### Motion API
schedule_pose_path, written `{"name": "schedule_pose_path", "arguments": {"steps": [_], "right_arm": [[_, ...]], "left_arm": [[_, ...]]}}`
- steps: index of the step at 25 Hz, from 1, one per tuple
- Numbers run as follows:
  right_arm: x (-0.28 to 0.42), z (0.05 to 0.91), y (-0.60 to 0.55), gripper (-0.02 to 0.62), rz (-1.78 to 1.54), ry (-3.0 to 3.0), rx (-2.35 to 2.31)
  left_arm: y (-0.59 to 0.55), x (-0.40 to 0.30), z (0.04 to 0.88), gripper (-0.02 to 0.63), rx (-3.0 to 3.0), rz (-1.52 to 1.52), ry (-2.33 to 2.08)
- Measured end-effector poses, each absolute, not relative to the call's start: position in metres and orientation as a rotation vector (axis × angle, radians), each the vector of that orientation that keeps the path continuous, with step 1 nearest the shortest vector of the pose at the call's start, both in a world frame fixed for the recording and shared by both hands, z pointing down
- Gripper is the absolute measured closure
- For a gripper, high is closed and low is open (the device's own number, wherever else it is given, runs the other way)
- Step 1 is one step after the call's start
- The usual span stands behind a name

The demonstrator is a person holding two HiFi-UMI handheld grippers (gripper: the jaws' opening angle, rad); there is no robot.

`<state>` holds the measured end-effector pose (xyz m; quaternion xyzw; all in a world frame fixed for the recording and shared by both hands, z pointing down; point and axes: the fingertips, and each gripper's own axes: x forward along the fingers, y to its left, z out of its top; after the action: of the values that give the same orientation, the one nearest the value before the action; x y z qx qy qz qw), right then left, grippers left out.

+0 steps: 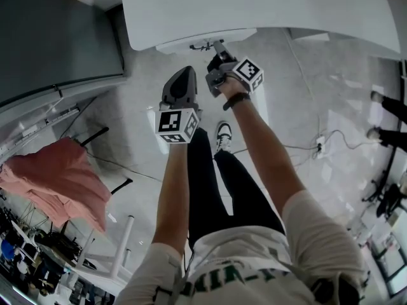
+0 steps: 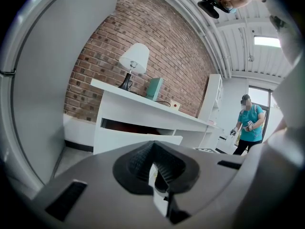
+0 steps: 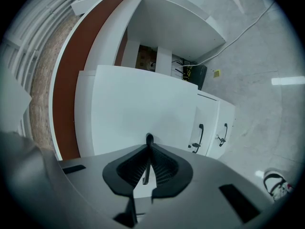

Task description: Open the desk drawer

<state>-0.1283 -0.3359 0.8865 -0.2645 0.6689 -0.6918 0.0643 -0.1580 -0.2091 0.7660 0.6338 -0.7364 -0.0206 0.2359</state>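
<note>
The white desk runs along the top of the head view. Its drawer juts out a little from under the top. In the right gripper view the white drawer front fills the middle, and my right gripper is shut on its thin black handle. In the head view my right gripper reaches the drawer. My left gripper hangs beside it, short of the desk, shut and holding nothing. The left gripper view shows the drawer pulled out with a dark gap above it.
A lamp and a teal box stand on the desk. A white cabinet with black handles is beside the drawer. Another person stands far right. A pink cloth and floor cables lie nearby.
</note>
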Motion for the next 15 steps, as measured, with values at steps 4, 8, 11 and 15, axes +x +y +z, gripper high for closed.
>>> {"name": "schedule_pose_path", "arguments": {"steps": [4,8,11,15], "right_arm": [[-0.119,0.886,-0.328,0.574,-2.104,2.01,-0.801],[-0.111,0.888,-0.321,0.574,-2.11,2.007,-0.807],[-0.105,0.888,-0.315,0.574,-2.114,2.004,-0.814],[-0.094,0.892,-0.3,0.574,-2.138,1.986,-0.826]], "left_arm": [[-0.207,-0.156,0.763,0.614,1.733,-0.062,-2.028],[-0.202,-0.156,0.759,0.614,1.732,-0.055,-2.037],[-0.199,-0.157,0.759,0.614,1.723,-0.053,-2.046],[-0.19,-0.155,0.763,0.614,1.692,-0.05,-2.06]]}}
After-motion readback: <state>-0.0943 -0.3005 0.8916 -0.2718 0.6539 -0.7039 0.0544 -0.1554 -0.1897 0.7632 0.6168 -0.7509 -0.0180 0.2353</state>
